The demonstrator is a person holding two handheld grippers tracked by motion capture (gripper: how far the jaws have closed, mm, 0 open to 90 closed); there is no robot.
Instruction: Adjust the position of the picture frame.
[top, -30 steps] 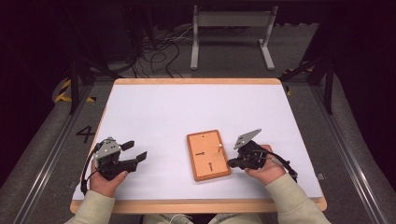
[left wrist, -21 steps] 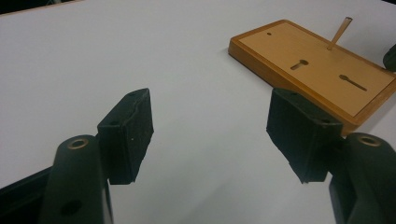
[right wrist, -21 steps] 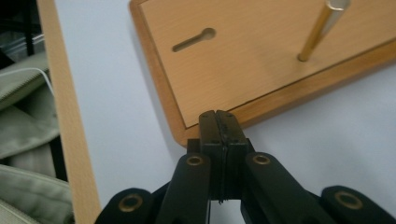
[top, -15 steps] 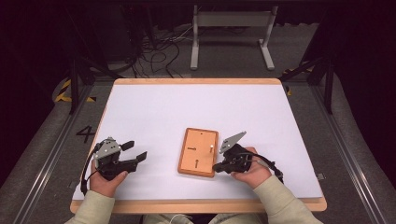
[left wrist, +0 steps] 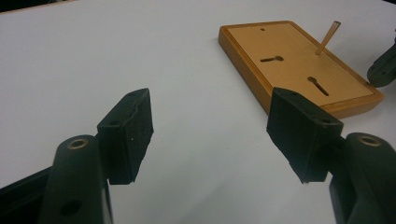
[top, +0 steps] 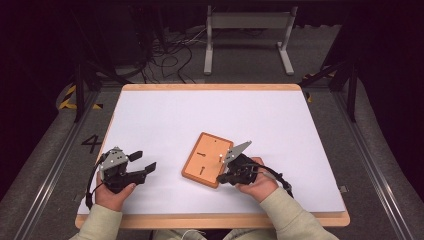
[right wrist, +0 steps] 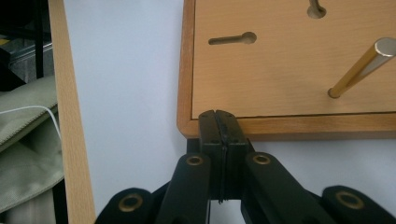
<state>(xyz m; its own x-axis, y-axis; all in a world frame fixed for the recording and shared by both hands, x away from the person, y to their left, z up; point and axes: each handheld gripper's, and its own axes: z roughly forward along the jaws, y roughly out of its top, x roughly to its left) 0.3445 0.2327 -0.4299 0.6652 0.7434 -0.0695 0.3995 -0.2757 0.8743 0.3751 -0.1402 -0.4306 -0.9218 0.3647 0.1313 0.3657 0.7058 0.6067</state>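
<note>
On the white tabletop (top: 165, 125), near its front edge, an orange-rimmed wooden board (top: 206, 159) is lying flat and skewed, with two keyhole slots and a thin brass peg (right wrist: 358, 69) standing up from its face. The right gripper (top: 223, 177) is resting against the board's near rim, its jaws pressed tight together with nothing between them; in the right gripper view their tips (right wrist: 218, 122) are touching the rim at a corner. The left gripper (top: 143, 163) is sitting well apart to the left, its jaws spread wide over bare tabletop and holding nothing.
</note>
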